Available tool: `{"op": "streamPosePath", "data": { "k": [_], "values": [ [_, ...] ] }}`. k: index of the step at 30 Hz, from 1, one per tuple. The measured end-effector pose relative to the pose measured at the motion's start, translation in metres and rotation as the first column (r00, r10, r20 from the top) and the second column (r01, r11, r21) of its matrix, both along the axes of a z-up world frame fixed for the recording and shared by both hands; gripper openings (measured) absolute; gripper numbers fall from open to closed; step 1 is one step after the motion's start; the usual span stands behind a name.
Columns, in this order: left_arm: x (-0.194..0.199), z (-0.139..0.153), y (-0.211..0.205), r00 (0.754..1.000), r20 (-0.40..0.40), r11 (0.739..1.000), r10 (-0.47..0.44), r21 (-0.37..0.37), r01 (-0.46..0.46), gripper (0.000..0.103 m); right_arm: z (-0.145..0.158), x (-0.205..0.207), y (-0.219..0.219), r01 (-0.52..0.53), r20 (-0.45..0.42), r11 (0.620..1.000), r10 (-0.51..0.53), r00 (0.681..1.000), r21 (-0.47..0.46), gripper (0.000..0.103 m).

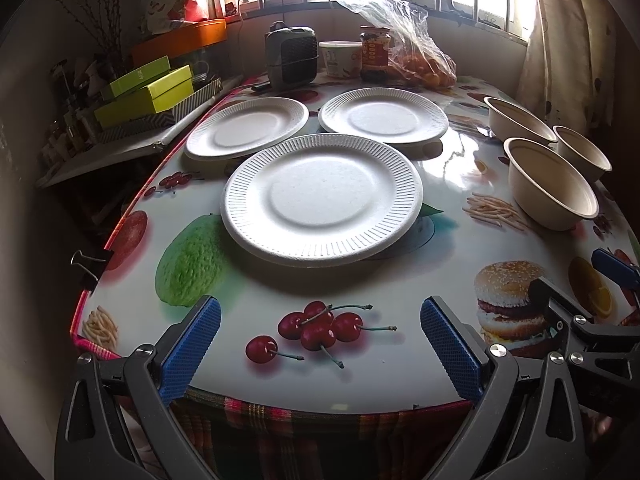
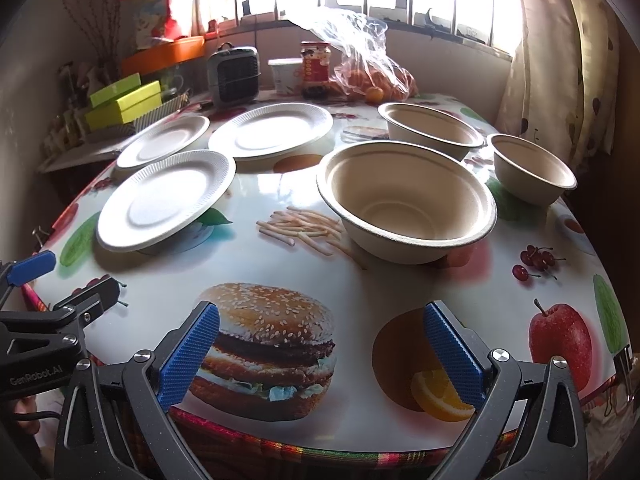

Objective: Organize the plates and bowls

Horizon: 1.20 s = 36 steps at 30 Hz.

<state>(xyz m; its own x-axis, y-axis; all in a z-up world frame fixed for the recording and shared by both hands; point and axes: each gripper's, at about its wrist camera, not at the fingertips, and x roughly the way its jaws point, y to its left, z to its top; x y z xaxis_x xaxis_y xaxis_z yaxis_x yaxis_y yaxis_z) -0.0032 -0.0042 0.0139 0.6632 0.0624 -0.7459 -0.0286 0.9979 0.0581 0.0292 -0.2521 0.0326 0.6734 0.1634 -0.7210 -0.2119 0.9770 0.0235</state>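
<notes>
We hold both sets of jaws wide and empty at the near edge of the desk (image 1: 400, 292): the left gripper (image 1: 320, 344) faces the nearest plate (image 1: 322, 200) straight ahead, and the right gripper (image 2: 322, 356) faces the nearest bowl (image 2: 408, 204) ahead and slightly right. The other 2 plates (image 1: 246, 128) (image 1: 384, 116) lie farther back, the other 2 bowls (image 2: 430, 130) (image 2: 532, 168) far right. Each gripper looks nearer its own group, with bare desk between jaws and targets but little spare room at the right edge.
</notes>
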Motion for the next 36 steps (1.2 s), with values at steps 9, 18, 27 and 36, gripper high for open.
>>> {"op": "streamPosePath", "data": {
  "k": [9,18,27,36],
  "values": [
    [0.0002,0.0005,0.0000,1.000,0.003,1.000,0.001,-0.001,-0.001,0.101,-0.0008,0.0002,0.0033,-0.003,0.004,1.000,0.003,1.000,-0.003,0.103],
    [0.0003,0.0012,0.0006,1.000,0.004,1.000,-0.001,0.000,0.001,0.101,-0.0008,-0.0009,0.0052,-0.006,0.006,1.000,0.006,1.000,-0.002,0.103],
    [0.0003,0.0015,0.0012,1.000,0.007,1.000,-0.001,0.000,0.001,0.101,0.0012,-0.0020,0.0076,-0.013,0.010,1.000,0.013,1.000,0.000,0.103],
    [0.0004,0.0030,0.0041,1.000,0.010,1.000,-0.001,-0.005,0.001,0.101,0.0024,0.0002,0.0087,-0.020,0.009,1.000,0.020,1.000,-0.001,0.103]
  ]
}}
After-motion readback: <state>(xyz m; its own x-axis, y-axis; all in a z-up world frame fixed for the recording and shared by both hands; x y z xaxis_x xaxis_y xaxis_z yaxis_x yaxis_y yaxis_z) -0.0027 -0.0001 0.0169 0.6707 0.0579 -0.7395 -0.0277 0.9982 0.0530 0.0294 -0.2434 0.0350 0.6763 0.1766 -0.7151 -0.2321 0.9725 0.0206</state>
